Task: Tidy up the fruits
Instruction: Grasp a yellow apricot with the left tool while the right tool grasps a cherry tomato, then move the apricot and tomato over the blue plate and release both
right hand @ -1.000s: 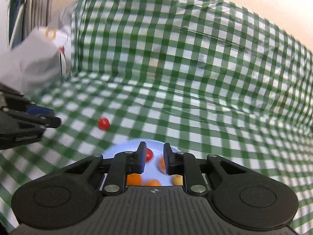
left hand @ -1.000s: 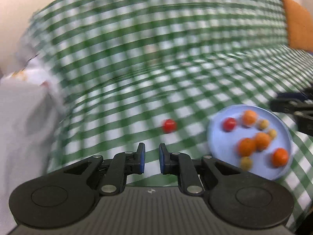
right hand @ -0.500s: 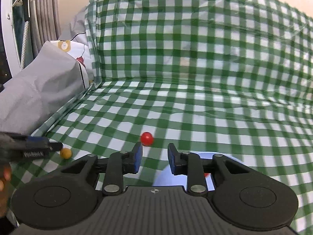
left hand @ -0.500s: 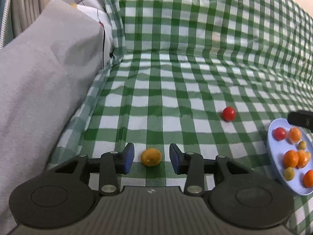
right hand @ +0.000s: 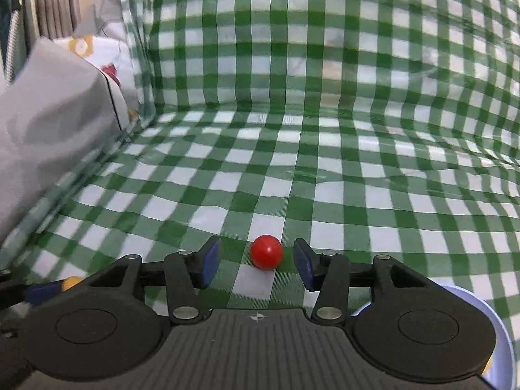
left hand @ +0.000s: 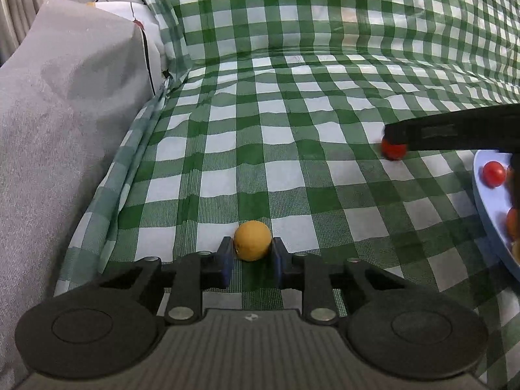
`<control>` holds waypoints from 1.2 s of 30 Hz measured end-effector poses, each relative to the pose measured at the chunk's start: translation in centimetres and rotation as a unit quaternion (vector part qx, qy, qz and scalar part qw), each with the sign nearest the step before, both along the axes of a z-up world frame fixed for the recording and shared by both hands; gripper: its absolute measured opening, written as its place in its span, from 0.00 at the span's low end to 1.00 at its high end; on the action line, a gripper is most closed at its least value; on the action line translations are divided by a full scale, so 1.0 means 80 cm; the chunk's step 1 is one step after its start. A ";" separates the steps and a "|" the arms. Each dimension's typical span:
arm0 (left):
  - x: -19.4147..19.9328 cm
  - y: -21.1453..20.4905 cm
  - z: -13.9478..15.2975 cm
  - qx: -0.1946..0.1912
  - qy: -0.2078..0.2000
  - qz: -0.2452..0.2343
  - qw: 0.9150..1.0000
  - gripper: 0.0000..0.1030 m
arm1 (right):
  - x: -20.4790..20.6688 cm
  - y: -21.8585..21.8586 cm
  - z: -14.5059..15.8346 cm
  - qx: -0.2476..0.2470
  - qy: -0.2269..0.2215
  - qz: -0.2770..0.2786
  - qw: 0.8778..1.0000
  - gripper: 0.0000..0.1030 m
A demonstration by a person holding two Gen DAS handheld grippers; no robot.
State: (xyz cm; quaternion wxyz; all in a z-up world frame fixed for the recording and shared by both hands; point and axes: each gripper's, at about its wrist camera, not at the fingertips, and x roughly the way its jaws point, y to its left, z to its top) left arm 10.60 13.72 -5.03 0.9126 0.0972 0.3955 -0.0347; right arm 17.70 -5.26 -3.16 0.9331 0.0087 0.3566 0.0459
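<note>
A small yellow-orange fruit [left hand: 252, 240] lies on the green checked cloth. It sits between the blue pads of my left gripper [left hand: 253, 256], whose jaws are closing and touch it on both sides. A red fruit [right hand: 266, 252] rests on the cloth between the fingers of my right gripper [right hand: 256, 260]. Those jaws are opening, with a gap on each side of the fruit. In the left wrist view one right finger [left hand: 422, 133] reaches in over the red fruit [left hand: 394, 151]. A pale blue plate [left hand: 484, 201] at the right edge holds red and orange fruits.
A grey cloth-covered bulk [left hand: 65, 113] rises along the left side. The checked cloth [right hand: 325, 65] climbs like a wall at the back. The plate's rim [right hand: 500, 325] shows beside my right gripper. The left gripper's pad and the yellow fruit [right hand: 72, 282] peek in at lower left.
The left gripper swung left from near the plate, came down on the yellow fruit and closed in on it. The right gripper left the plate, moved to the red fruit and opened its jaws.
</note>
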 end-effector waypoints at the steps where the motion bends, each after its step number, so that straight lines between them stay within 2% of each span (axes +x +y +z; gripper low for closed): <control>1: -0.001 0.000 0.000 0.002 -0.002 -0.001 1.000 0.26 | 0.008 0.000 -0.007 -0.003 0.005 0.000 1.000 0.50; 4: 0.002 -0.001 0.002 0.002 -0.006 0.001 1.000 0.26 | 0.026 0.003 -0.029 -0.010 0.020 0.006 1.000 0.49; 5: 0.003 -0.001 0.003 0.002 -0.007 0.002 1.000 0.26 | 0.030 0.003 -0.035 -0.011 0.027 0.009 1.000 0.44; 6: 0.005 0.001 0.005 0.001 -0.007 0.002 1.000 0.26 | 0.034 0.003 -0.039 -0.009 0.031 0.007 0.999 0.30; 7: 0.006 0.001 0.005 0.001 -0.007 0.003 1.000 0.26 | 0.034 0.002 -0.039 -0.003 0.032 0.008 0.999 0.28; 12: 0.009 0.003 0.011 -0.006 -0.009 0.013 1.000 0.26 | 0.024 0.003 -0.016 0.016 0.010 0.015 1.000 0.28; 19: -0.004 0.002 0.042 -0.020 -0.029 0.019 0.999 0.26 | -0.040 -0.018 0.035 0.049 -0.021 0.012 0.999 0.28; 24: -0.020 -0.011 0.076 -0.020 -0.041 0.008 0.999 0.26 | -0.112 -0.053 0.076 0.024 -0.049 0.006 0.998 0.28; 28: -0.040 -0.038 0.101 -0.002 -0.057 -0.020 0.998 0.26 | -0.161 -0.098 0.098 0.008 -0.062 -0.014 0.998 0.28; 32: -0.059 -0.068 0.118 0.006 -0.074 -0.052 0.996 0.26 | -0.192 -0.140 0.107 -0.012 -0.057 -0.048 0.997 0.28; 36: -0.072 -0.101 0.120 0.020 -0.089 -0.082 0.992 0.26 | -0.215 -0.167 0.104 -0.033 -0.049 -0.064 0.996 0.28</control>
